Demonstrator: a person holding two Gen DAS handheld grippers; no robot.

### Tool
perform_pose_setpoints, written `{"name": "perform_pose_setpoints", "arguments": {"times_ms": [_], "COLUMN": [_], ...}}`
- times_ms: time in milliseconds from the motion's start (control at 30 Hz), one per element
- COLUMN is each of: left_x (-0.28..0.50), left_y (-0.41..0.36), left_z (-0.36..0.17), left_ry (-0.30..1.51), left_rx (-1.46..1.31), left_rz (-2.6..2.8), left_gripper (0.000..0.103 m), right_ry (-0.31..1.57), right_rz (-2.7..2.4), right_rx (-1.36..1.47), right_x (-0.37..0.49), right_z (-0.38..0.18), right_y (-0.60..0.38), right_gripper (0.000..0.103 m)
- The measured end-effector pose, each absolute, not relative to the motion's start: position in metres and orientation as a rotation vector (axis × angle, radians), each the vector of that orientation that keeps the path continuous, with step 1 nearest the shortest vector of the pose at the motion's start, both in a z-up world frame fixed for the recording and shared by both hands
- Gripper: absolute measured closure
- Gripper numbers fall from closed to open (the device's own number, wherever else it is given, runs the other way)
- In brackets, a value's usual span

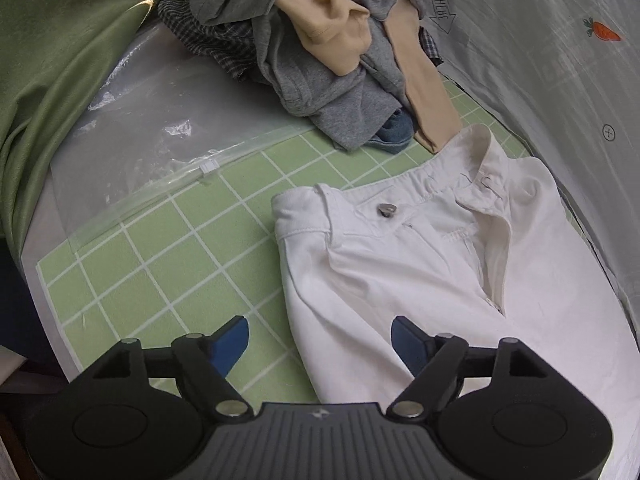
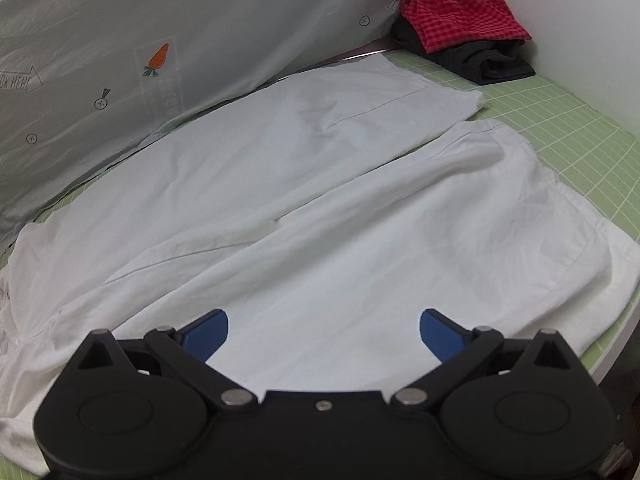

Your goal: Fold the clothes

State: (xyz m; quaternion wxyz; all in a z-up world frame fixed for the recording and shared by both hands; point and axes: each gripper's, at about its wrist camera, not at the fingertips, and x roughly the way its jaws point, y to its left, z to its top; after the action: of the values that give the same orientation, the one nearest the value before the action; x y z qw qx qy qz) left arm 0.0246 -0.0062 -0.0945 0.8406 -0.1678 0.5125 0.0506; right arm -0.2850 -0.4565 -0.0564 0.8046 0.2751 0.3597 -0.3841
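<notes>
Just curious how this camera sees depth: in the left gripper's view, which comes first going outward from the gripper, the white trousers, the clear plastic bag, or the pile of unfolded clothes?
From the left gripper:
1. White trousers, under its right finger.
2. Clear plastic bag, farther, on the left.
3. Pile of unfolded clothes, farthest, at the back.

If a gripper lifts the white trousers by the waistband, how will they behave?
The white trousers will probably be floppy: the waistband already folds and wrinkles. The long legs lie spread flat, so they will likely hang and drag across the green mat. They look light, not fragile.
</notes>
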Motion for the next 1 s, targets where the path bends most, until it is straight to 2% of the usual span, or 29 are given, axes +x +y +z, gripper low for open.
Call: {"name": "perform_pose_setpoints", "arguments": {"times_ms": [333,500,567,667,867,933,967,1000], "left_x": [-0.018,-0.021,-0.016,-0.003,0.013,0.014,0.014,0.015], "left_y": [-0.125,-0.196,-0.218,-0.241,-0.263,-0.264,-0.263,-0.263], "left_z": [-0.102,-0.129,-0.134,-0.142,-0.148,-0.148,-0.148,-0.147], "left_ry": [1.075,1.125,1.129,1.14,1.18,1.189,1.192,1.196], "left_rx": [-0.235,-0.211,-0.193,-0.172,-0.108,-0.089,-0.092,-0.096], "left_rz": [0.071,0.043,0.039,0.019,0.071,0.073,0.073,0.073], "left_gripper": [0.01,0.01,0.01,0.01,0.01,0.01,0.01,0.01], "right_ry": [0.747,0.749,0.753,0.776,0.863,0.831,0.833,0.835], "right_rz": [-0.906,-0.915,-0.928,-0.937,-0.993,-0.979,-0.975,-0.97], "right_rx": [0.627,0.615,0.626,0.641,0.621,0.646,0.626,0.604], "right_x": [-0.33,-0.329,-0.328,-0.32,-0.302,-0.306,-0.307,-0.307], "right_z": [-0.066,-0.075,-0.084,-0.102,-0.132,-0.132,-0.131,-0.13], "right_y": [-0.6,-0.67,-0.697,-0.73,-0.772,-0.775,-0.773,-0.771], "right_gripper": [0.0,0.001,0.007,0.011,0.013,0.02,0.028,0.051]}}
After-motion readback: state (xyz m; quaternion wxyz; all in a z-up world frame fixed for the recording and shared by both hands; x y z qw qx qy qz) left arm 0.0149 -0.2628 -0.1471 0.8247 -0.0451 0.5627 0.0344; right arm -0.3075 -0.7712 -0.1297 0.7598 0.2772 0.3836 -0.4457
